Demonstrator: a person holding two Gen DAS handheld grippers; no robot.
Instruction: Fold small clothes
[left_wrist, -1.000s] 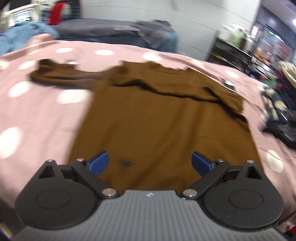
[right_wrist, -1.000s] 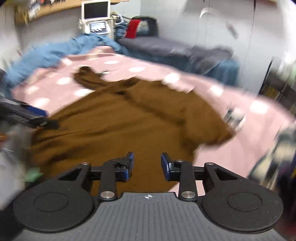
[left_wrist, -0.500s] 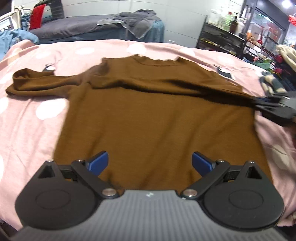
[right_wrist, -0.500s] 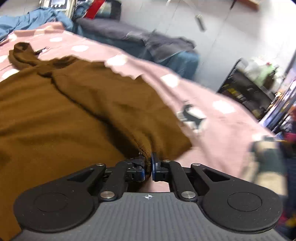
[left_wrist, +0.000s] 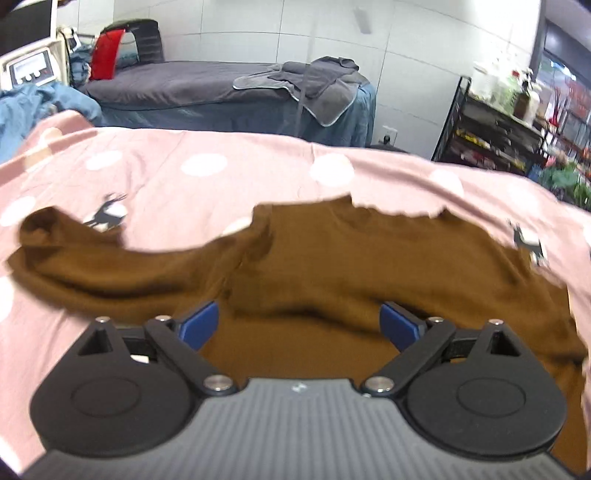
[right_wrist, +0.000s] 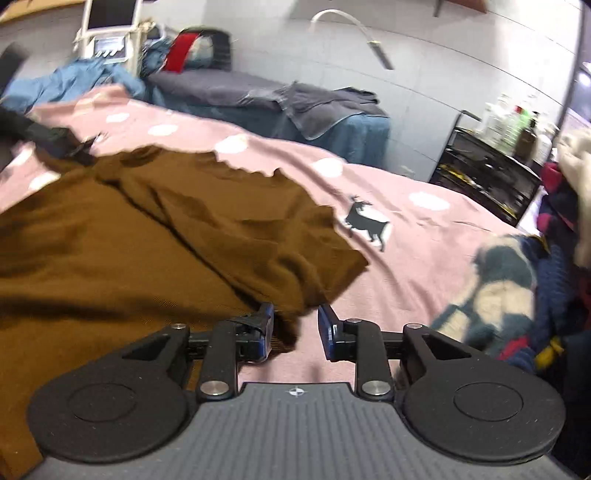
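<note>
The brown sweater (left_wrist: 388, 266) lies on the pink dotted bedsheet (left_wrist: 221, 184), one sleeve folded across, apparently ribbed. Left hand-held gripper (left_wrist: 299, 321) gapes wide; right hand-held gripper (right_wrist: 295, 326) stands parted, empty.

A brown long-sleeved knit top (left_wrist: 369, 266) lies spread flat, one sleeve folded across its body, the other sleeve stretched sideways

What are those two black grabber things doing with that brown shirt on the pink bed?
A person holding two grippers is folding a brown knit shirt spread on a pink spotted bedsheet. The right gripper is open, its fingers either side of a folded-in sleeve's edge. The left gripper hovers wide open over the shirt's middle, holding nothing.
</note>
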